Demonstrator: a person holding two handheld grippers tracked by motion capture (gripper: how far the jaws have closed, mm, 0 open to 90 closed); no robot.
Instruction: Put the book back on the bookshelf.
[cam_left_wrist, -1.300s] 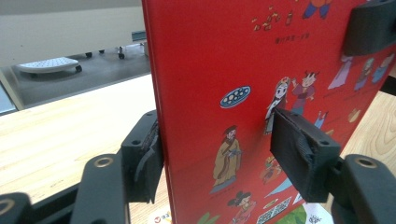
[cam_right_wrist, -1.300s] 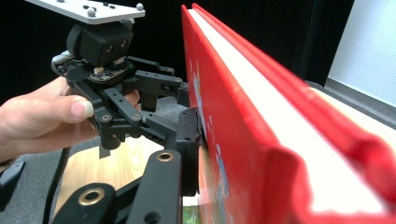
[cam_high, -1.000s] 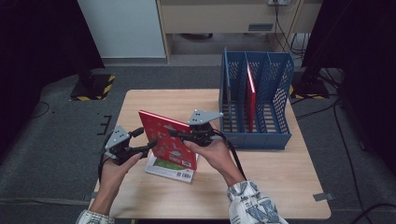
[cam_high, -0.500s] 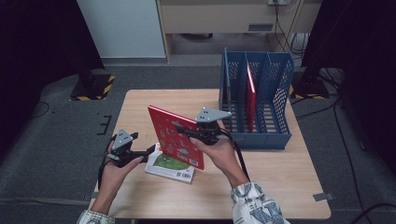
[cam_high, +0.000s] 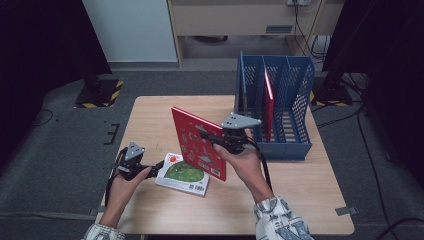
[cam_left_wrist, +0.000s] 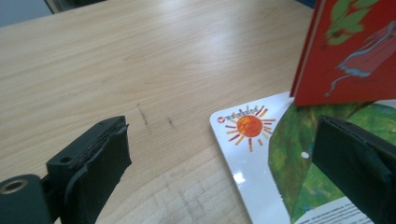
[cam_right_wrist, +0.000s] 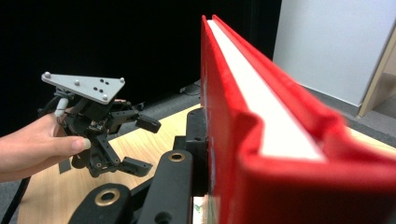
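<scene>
My right gripper (cam_high: 209, 136) is shut on the edge of a red picture book (cam_high: 197, 142), which stands tilted in the air over the table's middle. In the right gripper view the red book (cam_right_wrist: 261, 121) is edge-on, with one black jaw pressed against its cover. My left gripper (cam_high: 159, 168) is low at the table's left. It is open, its jaws have just been opening, and nothing is between them. It points at a green-and-white book (cam_high: 182, 173) lying flat. In the left gripper view that flat book (cam_left_wrist: 289, 154) has a sun printed at its corner, and the red book (cam_left_wrist: 355, 51) hangs above it.
A blue mesh file rack (cam_high: 295, 100) stands at the table's back right, with another red book (cam_high: 269, 100) upright in a middle slot. The wooden table (cam_high: 150, 120) has bare room at the left and along the front right. Dark floor surrounds it.
The right gripper has carried the red book up and toward the rack. The left gripper has come off the book's left edge, opened its jaws and sunk toward the table.
</scene>
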